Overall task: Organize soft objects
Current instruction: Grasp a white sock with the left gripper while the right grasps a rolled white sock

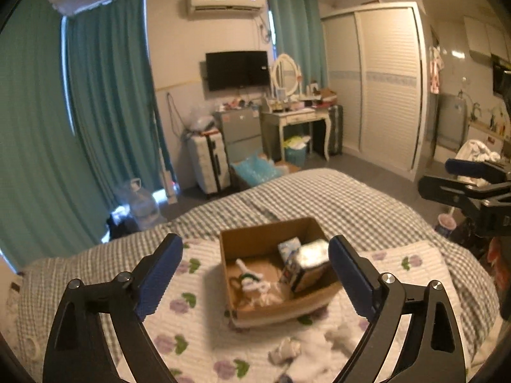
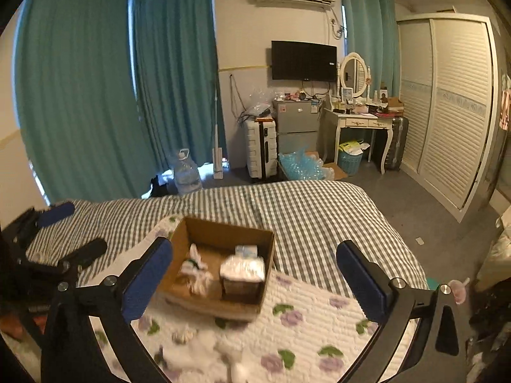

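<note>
A brown cardboard box (image 1: 255, 239) (image 2: 223, 233) stands on a white floral quilt (image 1: 191, 328) (image 2: 306, 328) on the bed. Inside lie tissue packs (image 1: 311, 255) (image 2: 244, 269) and white soft items with a green-trimmed piece (image 1: 252, 282) (image 2: 196, 269). Loose white soft things (image 1: 306, 348) (image 2: 210, 348) lie on the quilt in front of the box. My left gripper (image 1: 255, 274) is open and empty above the box's near side. My right gripper (image 2: 254, 279) is open and empty, hovering over the box. Each gripper shows at the edge of the other's view.
The bed has a grey checked cover (image 1: 335, 198) (image 2: 303, 210). Beyond its foot stand a white suitcase (image 2: 260, 146), a small fridge (image 2: 295, 127), a dressing table (image 2: 361, 124), a water jug (image 2: 186, 172) and a wardrobe (image 2: 453, 105). Teal curtains (image 2: 95, 95) hang left.
</note>
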